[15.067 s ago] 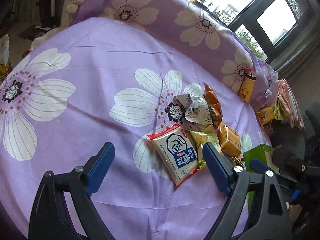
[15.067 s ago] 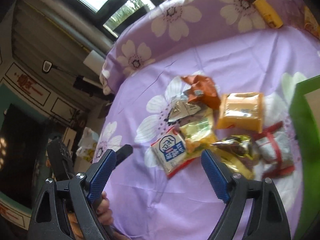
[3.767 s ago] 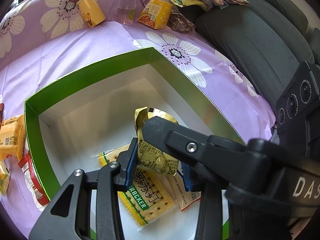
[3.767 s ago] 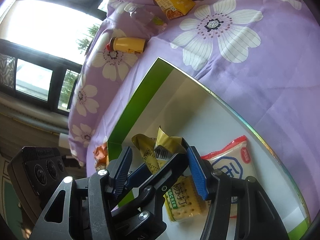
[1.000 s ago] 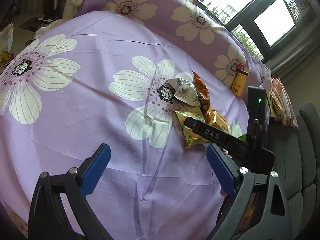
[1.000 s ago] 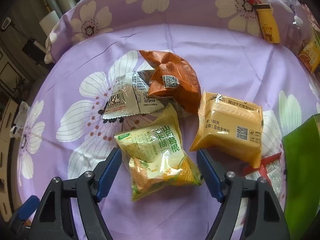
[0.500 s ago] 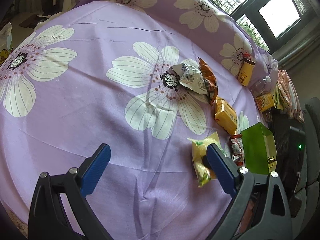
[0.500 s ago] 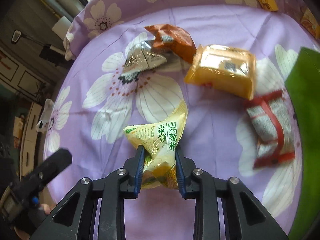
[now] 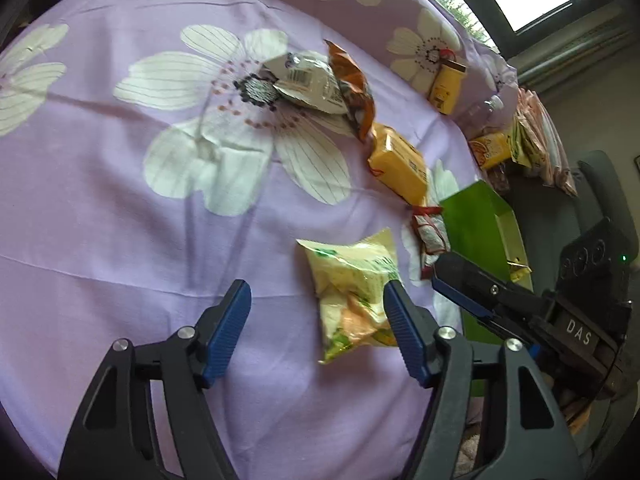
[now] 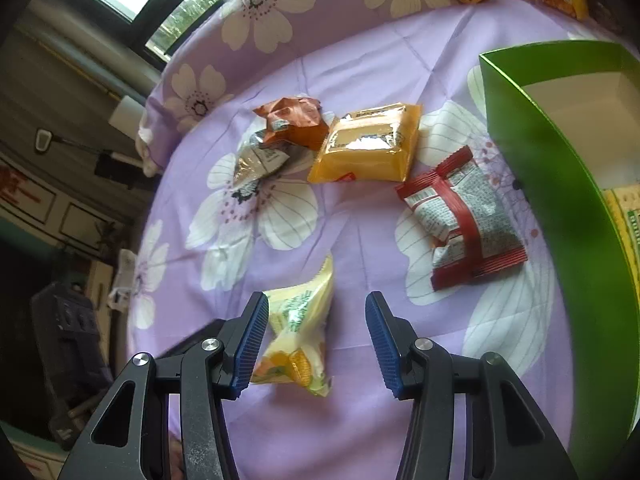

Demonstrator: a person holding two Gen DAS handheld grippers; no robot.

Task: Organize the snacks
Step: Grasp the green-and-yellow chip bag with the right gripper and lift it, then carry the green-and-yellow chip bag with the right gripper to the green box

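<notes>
A yellow-green snack bag (image 9: pixel 354 292) lies on the purple flowered cloth (image 9: pixel 120 208), just inside my left gripper's right finger. My left gripper (image 9: pixel 316 326) is open. In the right wrist view the same bag (image 10: pixel 298 334) lies between the jaws, against the left finger, and my right gripper (image 10: pixel 314 346) is open. The green box (image 10: pixel 560 184) stands at the right with packets inside. An orange pack (image 10: pixel 368 144), a red-and-silver pack (image 10: pixel 464 216), a brown bag (image 10: pixel 294 120) and a silver bag (image 10: pixel 260 160) lie on the cloth.
A yellow bottle (image 9: pixel 446 84), a clear bottle (image 9: pixel 486 110) and a yellow carton (image 9: pixel 490 150) stand at the far edge near stacked packets (image 9: pixel 536 140). A dark seat (image 9: pixel 600 184) is at the right. My right gripper shows in the left wrist view (image 9: pixel 472 284).
My right gripper has opened and let go of the yellow-green bag, which now lies on the cloth. My left gripper has moved closer, beside that bag.
</notes>
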